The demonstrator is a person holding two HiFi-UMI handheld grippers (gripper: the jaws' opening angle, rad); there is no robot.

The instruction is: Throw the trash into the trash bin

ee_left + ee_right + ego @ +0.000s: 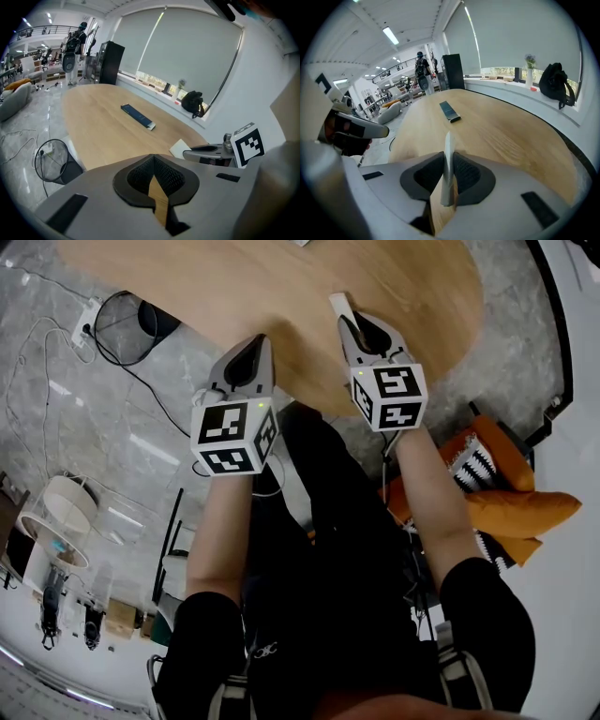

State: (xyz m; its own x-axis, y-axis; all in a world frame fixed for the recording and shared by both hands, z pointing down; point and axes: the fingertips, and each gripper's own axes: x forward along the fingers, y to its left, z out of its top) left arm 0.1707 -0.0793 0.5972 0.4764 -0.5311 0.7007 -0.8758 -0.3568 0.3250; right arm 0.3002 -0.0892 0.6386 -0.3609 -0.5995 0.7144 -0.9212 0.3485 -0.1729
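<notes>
Wire trash bin (131,324) on the floor, far left of the table (281,296); left gripper (253,351) closed on nothing (spare, seemingly); right gripper (361,329) pinches a thin white slip (339,307) above the near table edge, likely for carrying to that bin.

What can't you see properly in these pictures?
- White sheet, clamped in the right gripper: its own view shows it edge-on, so both faces are hidden.
- Trash bin: it is too small and dark in every view to tell whether anything lies inside.
- Dark blue flat thing on the table: too small in both gripper views to identify.
</notes>
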